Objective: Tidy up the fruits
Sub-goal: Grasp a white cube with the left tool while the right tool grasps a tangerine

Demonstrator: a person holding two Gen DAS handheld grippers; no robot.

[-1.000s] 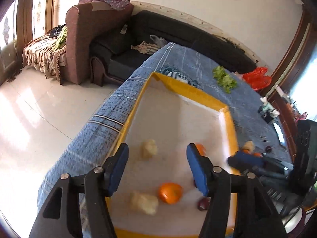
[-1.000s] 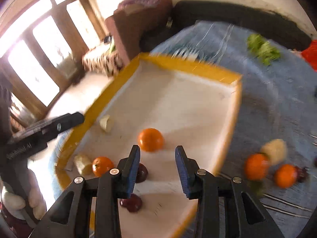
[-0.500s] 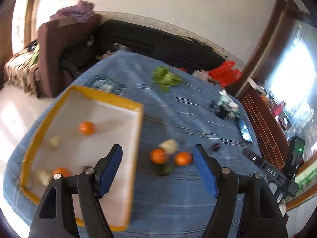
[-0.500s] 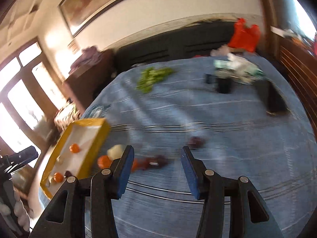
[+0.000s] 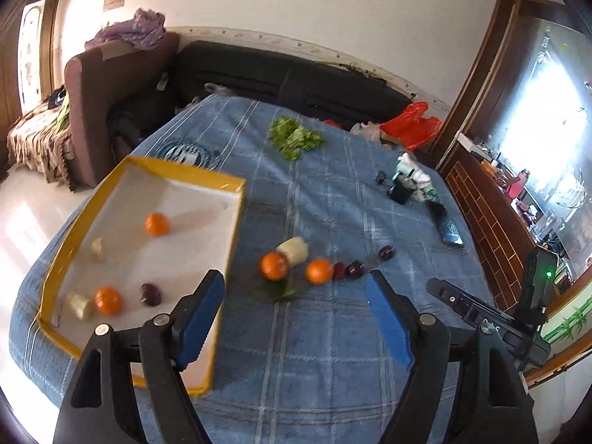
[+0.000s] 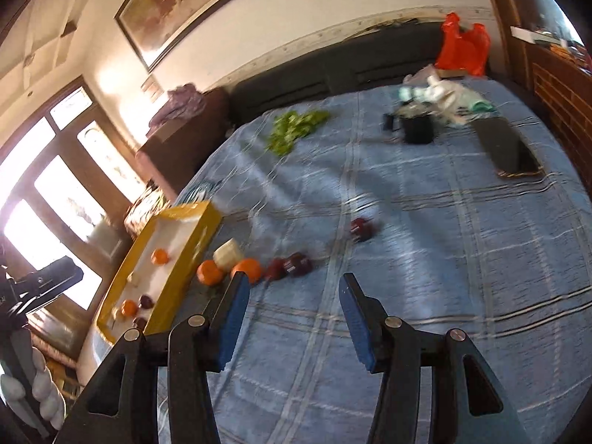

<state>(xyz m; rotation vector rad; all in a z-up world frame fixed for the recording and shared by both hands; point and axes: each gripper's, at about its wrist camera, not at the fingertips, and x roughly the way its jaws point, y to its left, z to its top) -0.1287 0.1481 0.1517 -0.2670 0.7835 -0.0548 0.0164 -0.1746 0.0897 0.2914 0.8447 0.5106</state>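
Two oranges [image 5: 273,266], a pale peeled chunk [image 5: 293,251] and dark plums [image 5: 354,269] lie mid-tablecloth [image 5: 333,333], just beside the yellow-rimmed tray's [image 5: 233,222] right edge. The left gripper [image 5: 296,318] has just been opening and gapes wide on nothing. The right gripper [image 6: 290,318] stands moderately parted, empty.

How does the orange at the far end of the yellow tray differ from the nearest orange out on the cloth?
The tray orange lies inside the yellow tray, already sorted; the cloth orange lies on the blue cloth outside it. The tray orange lies clear of other fruit; the cloth orange touches a pale fruit and sits on a green leaf. Both are round and orange.
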